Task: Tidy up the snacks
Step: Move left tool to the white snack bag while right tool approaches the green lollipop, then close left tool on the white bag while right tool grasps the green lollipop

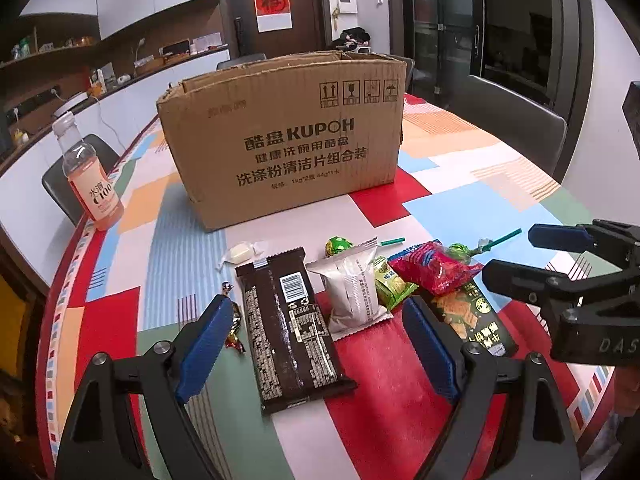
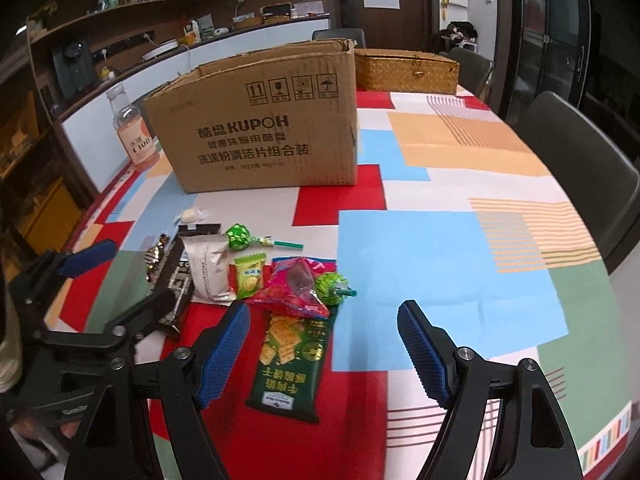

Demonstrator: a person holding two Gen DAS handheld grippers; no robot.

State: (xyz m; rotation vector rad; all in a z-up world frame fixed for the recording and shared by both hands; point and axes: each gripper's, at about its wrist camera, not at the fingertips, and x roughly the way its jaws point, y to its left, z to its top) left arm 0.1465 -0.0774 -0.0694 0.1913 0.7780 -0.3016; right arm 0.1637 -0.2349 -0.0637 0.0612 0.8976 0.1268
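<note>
brown box [image 1: 280,136], patchwork tablecloth [image 1: 460,184], perhaps pinkish bottle [image 1: 90,176]

A cardboard box [image 1: 280,136] stands upright and open-topped at upper centre. Below it, the snacks cluster at mid-frame: a long dark brown packet [image 1: 290,330] lying flat, a silver pouch [image 1: 352,288] beside it, a small green packet [image 1: 390,286], a crumpled red bag [image 1: 434,272] overlapping a dark green cracker pack [image 2: 290,360], two green-wrapped lollipops [image 2: 240,237], and a white candy [image 1: 242,254].

left wrist: angled down, near snacks | right wrist: same | shared: cardboard box [image 1: 282,136], table [image 2: 440,264]
</note>
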